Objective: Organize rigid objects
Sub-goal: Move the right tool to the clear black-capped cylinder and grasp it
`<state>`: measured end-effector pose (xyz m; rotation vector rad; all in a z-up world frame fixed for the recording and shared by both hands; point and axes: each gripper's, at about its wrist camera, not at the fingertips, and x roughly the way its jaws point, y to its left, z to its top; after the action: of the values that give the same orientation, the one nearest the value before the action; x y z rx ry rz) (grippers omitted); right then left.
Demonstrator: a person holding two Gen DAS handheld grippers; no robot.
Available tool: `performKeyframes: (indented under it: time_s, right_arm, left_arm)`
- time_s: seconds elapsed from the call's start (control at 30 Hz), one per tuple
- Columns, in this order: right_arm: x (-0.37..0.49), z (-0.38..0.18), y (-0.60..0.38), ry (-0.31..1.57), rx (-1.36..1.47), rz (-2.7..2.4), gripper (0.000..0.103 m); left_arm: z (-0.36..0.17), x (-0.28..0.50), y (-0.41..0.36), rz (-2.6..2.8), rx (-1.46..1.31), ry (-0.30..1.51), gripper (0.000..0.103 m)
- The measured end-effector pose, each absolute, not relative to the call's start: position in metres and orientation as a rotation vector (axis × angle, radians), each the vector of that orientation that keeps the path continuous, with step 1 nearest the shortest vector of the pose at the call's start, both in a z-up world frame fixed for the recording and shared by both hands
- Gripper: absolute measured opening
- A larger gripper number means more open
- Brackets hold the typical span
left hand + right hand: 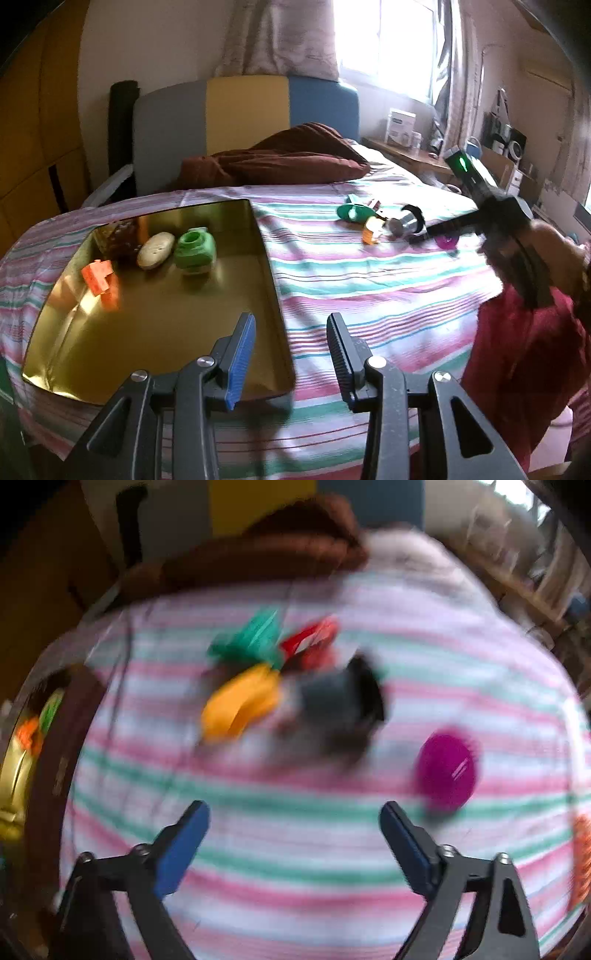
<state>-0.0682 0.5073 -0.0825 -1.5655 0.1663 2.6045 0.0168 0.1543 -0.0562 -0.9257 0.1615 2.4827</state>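
Left gripper (291, 354): jaws partly apart, nothing between the pads, angled downward.
Right gripper (295, 845): jaws spread wide and empty, pointing steeply downward.
Right hand (554, 258): wrapped around that gripper's handle, above a red sleeve.

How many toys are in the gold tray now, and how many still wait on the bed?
Done: four things sit in the gold tray, including an orange block and a green piece. In hand: nothing; both claws, left and right, are empty. Left: about five, including the purple ball.
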Motion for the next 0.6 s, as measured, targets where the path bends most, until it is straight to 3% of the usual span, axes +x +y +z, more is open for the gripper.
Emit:
performKeyframes:
  time_s: [0.2, 0.6]
  right_arm:
    - [-0.095, -0.069, 0.539, 0.154, -1.369, 2.68, 0.103]
    - [-0.115, -0.093, 0.548, 0.233, -1.371, 2.665, 0.103]
  left_arm:
    - [-0.057, 0.023, 0.169, 2.454, -0.936, 0.21, 0.04]
    - [-0.062, 0.029, 0.191, 2.395, -0.946, 0.259, 0.04]
